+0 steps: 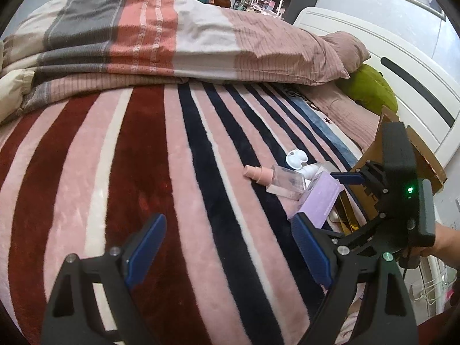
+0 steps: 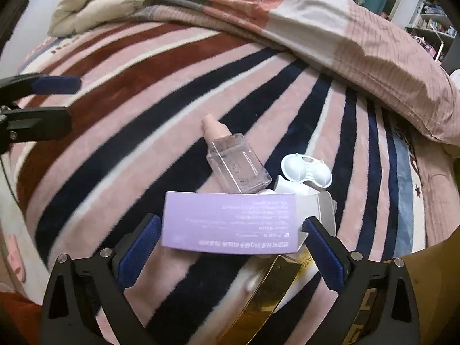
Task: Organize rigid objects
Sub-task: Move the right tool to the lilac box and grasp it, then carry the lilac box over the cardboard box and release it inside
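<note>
striped blanket: bottle lies flat, nozzle pointing away; both tools gape empty

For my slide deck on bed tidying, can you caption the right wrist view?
Open right gripper straddling a lilac carton beside a clear spray bottle on a striped blanket.

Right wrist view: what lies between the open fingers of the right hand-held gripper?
The lilac carton spans most of that gap in the right wrist view, with a gold box nearer the camera. The right hand-held gripper is open, gripping nothing.
</note>
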{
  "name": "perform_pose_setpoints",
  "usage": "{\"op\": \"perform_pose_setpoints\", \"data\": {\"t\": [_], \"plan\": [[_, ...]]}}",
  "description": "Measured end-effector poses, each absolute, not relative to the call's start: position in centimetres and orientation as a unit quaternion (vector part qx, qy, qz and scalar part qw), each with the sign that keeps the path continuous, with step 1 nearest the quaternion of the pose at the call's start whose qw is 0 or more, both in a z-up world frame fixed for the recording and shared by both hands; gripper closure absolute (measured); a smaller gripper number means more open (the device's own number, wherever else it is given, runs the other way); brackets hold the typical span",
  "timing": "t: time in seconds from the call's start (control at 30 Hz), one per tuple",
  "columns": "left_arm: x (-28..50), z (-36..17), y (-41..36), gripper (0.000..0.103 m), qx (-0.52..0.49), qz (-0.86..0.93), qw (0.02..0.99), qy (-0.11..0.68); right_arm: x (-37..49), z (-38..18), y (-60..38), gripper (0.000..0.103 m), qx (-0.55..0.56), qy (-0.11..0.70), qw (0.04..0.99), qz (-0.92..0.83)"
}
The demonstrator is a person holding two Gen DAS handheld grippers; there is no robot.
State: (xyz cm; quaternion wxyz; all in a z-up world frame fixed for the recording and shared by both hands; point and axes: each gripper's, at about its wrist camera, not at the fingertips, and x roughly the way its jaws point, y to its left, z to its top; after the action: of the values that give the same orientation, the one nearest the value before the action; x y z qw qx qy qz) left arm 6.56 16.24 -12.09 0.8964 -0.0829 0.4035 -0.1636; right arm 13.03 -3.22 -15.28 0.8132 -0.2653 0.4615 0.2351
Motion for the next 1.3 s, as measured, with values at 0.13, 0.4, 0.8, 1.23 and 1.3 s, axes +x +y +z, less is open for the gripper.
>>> {"op": "perform_pose_setpoints", "data": {"t": [0.13,0.4,0.8,1.23,1.3], "plan": [[6.2,-11.7,16.0,0.016,-0.083,-0.167,0.894,0.407,12.9,-15.2,-3.3,0.019,-0.266,0.454,0.817,0.238],[4.9,-8.2,13.5,0.016,-0.103,-0.228,0.883,0.396,10.0,-11.3,-3.2,0.020,-0.255,0.406,0.828,0.291],[4.4,-0.4,3.4,0.050,-0.066,-0.320,0.869,0.372,5.0,-1.1,-6.3,0.020,-0.231,0.286,0.860,0.353],[9.3,0.9,-10.4,0.051,-0.020,-0.388,0.825,0.411,7.9,1.5,-18.7,0.020,-0.187,0.306,0.888,0.287],[10.1,0.5,-11.9,0.051,-0.020,-0.396,0.816,0.421,8.6,1.3,-20.5,0.020,-0.179,0.322,0.888,0.277]]}}
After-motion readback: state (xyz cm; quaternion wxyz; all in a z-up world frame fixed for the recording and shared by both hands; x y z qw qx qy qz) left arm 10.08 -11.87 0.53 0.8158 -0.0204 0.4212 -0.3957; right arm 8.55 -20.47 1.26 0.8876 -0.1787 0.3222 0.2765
